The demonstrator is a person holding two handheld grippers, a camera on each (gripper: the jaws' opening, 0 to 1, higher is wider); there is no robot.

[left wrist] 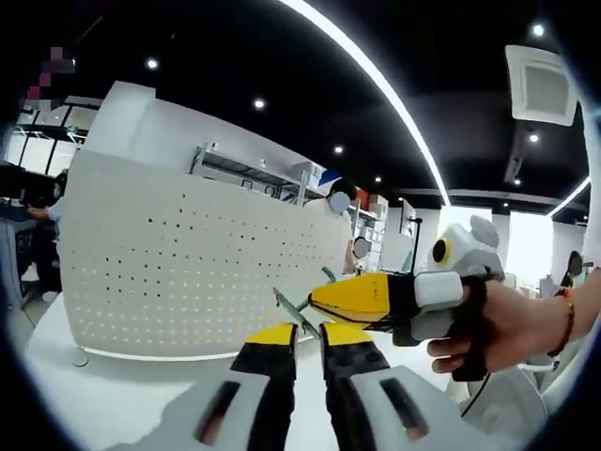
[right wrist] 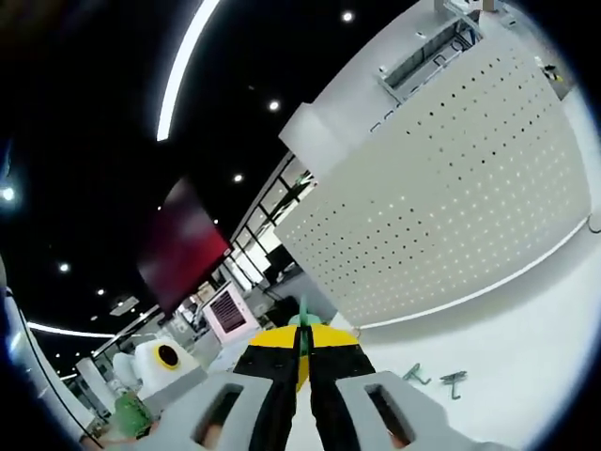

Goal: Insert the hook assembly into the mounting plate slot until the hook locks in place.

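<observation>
A thin green metal hook (right wrist: 303,318) is pinched between the closed yellow-tipped jaws of the right gripper (right wrist: 302,362), stem forward, apparently for aiming at a slot in the white perforated mounting plate (right wrist: 441,188) standing far right on the white table (right wrist: 526,329). Two spare green hooks (right wrist: 434,379) lie nearby. The left gripper (left wrist: 308,340) is held nearly closed, seemingly empty.

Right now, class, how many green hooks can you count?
3: one hook pinched between the right gripper jaws, and two loose hooks lying on the white table near the pegboard. Others may be hidden.
</observation>
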